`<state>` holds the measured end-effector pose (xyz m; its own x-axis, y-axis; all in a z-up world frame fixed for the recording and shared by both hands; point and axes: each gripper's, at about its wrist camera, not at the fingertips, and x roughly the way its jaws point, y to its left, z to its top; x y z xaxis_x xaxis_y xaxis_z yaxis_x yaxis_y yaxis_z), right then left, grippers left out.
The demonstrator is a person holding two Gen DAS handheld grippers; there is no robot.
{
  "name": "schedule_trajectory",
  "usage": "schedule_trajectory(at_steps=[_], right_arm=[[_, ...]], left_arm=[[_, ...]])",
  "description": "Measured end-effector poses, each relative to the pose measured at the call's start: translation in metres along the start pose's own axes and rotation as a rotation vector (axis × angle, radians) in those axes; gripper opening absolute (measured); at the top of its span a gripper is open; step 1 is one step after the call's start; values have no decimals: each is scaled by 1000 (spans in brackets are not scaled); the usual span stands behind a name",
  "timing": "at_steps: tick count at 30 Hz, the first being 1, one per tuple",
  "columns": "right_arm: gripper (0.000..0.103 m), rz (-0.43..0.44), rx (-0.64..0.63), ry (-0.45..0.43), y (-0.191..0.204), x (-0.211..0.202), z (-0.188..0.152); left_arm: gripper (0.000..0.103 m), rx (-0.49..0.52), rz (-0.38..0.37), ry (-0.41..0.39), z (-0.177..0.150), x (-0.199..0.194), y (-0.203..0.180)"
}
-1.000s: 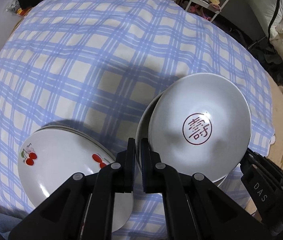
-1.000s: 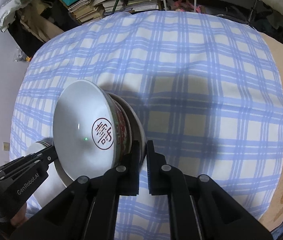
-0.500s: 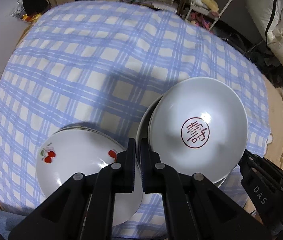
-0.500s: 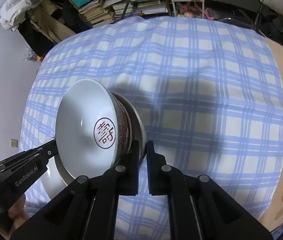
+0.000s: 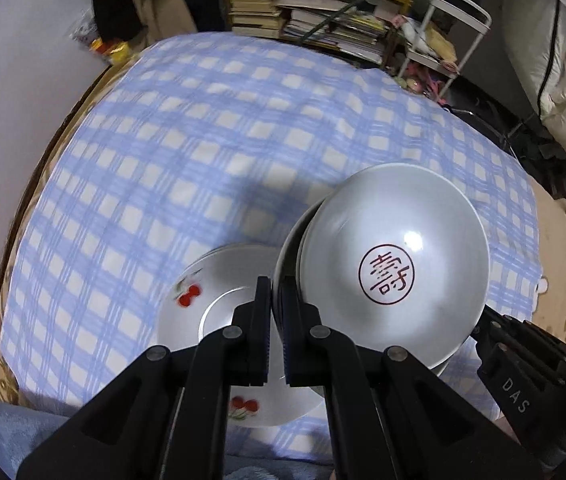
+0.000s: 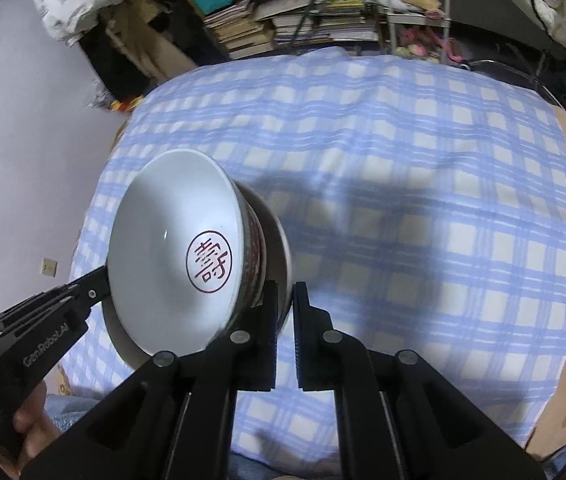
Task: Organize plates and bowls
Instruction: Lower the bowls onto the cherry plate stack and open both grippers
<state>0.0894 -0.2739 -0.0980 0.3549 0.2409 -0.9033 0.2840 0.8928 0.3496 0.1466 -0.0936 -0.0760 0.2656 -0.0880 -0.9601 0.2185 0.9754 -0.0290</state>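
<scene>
Cluttered room, blue checked table (image 5: pixel 211 128). Left gripper (image 5: pixel 277 304) and right gripper (image 6: pixel 285 308) each have jaws pinching opposite rims of the tilted bowl stack (image 5: pixel 393 268), lifted at lower right above the cherry plates (image 5: pixel 219 312). Risk: top bowl slides out, or stack clips the plates.

A cluttered home room: stacked books (image 5: pixel 323 20), a white metal rack (image 5: pixel 447 36), and a blue-checked tablecloth (image 5: pixel 223 152).
</scene>
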Motion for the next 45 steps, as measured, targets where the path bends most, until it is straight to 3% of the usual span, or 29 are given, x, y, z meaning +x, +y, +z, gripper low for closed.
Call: schedule_trajectory(at_steps=[4, 11, 21, 25, 33, 40, 45], right_arm=[[9, 15, -14, 20, 20, 16, -12], [9, 19, -82, 97, 47, 60, -36], [9, -7, -194, 48, 66, 70, -42], [9, 21, -183, 63, 61, 67, -40], [10, -7, -269, -77, 73, 26, -44], [11, 5, -311, -174, 74, -10, -53], [46, 13, -353, -282, 73, -42, -62]], left_arm=[[3, -28, 18, -2, -14, 8, 25], [3, -115, 28, 71, -41, 41, 70], [5, -169, -35, 87, -54, 55, 92], [6, -184, -57, 100, -56, 53, 96], [17, -89, 60, -13, -67, 10, 82], [29, -42, 105, -122, -80, -28, 79], [39, -12, 122, -215, -94, -50, 78]])
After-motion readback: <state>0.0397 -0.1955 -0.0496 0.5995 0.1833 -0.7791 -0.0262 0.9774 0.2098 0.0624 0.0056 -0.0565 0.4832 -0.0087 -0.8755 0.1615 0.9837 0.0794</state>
